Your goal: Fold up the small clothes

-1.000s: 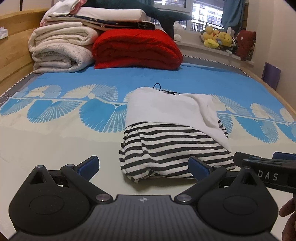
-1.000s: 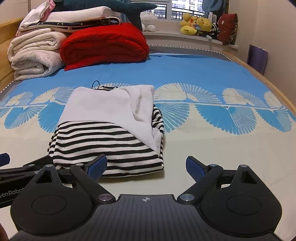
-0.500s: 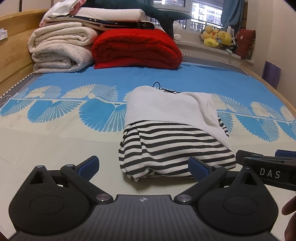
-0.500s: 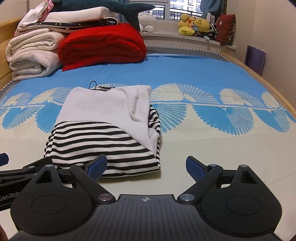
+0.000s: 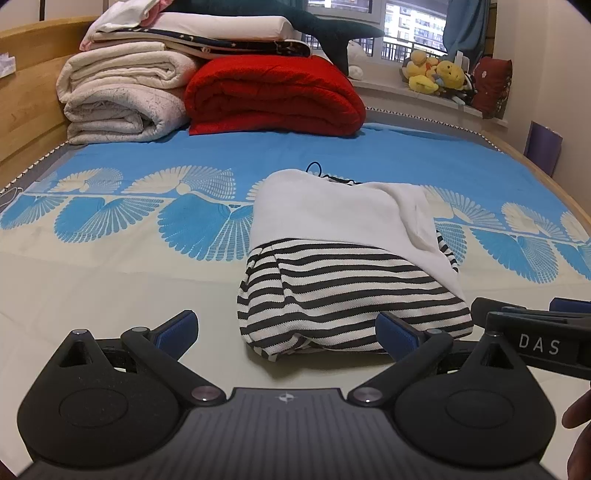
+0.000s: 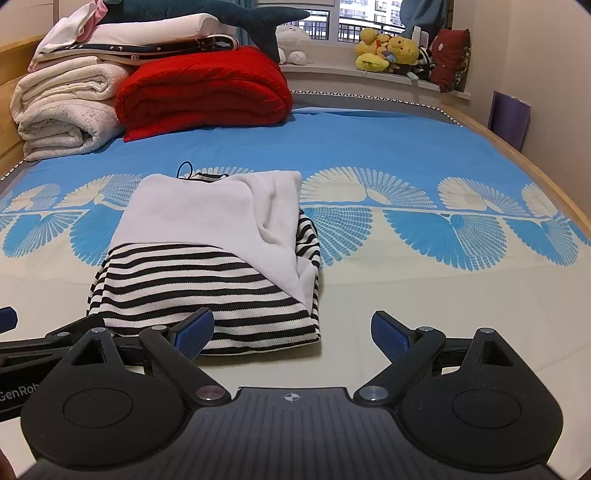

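Observation:
A folded small garment (image 5: 347,258), white on the far half and black-and-white striped on the near half, lies on the bed sheet; it also shows in the right wrist view (image 6: 210,251). My left gripper (image 5: 286,328) is open and empty, just in front of the garment's near left corner. My right gripper (image 6: 291,330) is open and empty, in front of the garment's near right corner. The right gripper's finger (image 5: 532,332) shows at the right edge of the left wrist view; the left gripper's finger (image 6: 55,347) shows at the left of the right wrist view.
Rolled white quilts (image 5: 122,96) and a red quilt (image 5: 273,96) are stacked at the bed's far end, with a shark plush (image 5: 332,29) on top. Stuffed toys (image 6: 391,51) sit on the window sill. A wooden bed edge (image 6: 517,155) runs along the right.
Both grippers have drifted slightly; the garment sits a little farther left in the right wrist view. Both stay open and empty.

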Tool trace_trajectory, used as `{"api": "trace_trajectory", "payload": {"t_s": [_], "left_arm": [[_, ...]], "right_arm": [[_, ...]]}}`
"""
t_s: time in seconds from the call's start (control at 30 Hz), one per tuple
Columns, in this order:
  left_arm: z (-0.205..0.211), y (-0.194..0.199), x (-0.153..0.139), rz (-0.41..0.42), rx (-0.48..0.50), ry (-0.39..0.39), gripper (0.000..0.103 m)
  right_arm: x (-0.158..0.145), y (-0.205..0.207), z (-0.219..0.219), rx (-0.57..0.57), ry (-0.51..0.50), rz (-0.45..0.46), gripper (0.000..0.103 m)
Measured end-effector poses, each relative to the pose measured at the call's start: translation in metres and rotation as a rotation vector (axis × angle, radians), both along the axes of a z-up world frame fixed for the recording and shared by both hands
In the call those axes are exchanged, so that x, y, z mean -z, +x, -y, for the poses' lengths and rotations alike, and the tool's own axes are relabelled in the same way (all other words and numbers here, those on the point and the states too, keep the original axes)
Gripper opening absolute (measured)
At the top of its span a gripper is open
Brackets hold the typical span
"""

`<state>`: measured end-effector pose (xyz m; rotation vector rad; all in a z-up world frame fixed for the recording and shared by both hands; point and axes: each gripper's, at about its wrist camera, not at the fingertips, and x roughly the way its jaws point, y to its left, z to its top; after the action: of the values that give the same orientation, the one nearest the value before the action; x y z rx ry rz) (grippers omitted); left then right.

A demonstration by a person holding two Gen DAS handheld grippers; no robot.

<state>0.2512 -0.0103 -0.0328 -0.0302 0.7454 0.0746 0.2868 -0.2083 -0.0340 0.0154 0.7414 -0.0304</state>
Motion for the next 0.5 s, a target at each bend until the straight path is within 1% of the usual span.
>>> {"api": "trace_trajectory", "payload": {"t_s": [0.5], "left_arm": [[0.0006, -0.0007, 0.0008, -0.003, -0.002, 0.0, 0.102]], "right_arm": [[0.0011, 0.0004, -0.0004, 0.0, -0.001, -0.001, 0.092]]}}
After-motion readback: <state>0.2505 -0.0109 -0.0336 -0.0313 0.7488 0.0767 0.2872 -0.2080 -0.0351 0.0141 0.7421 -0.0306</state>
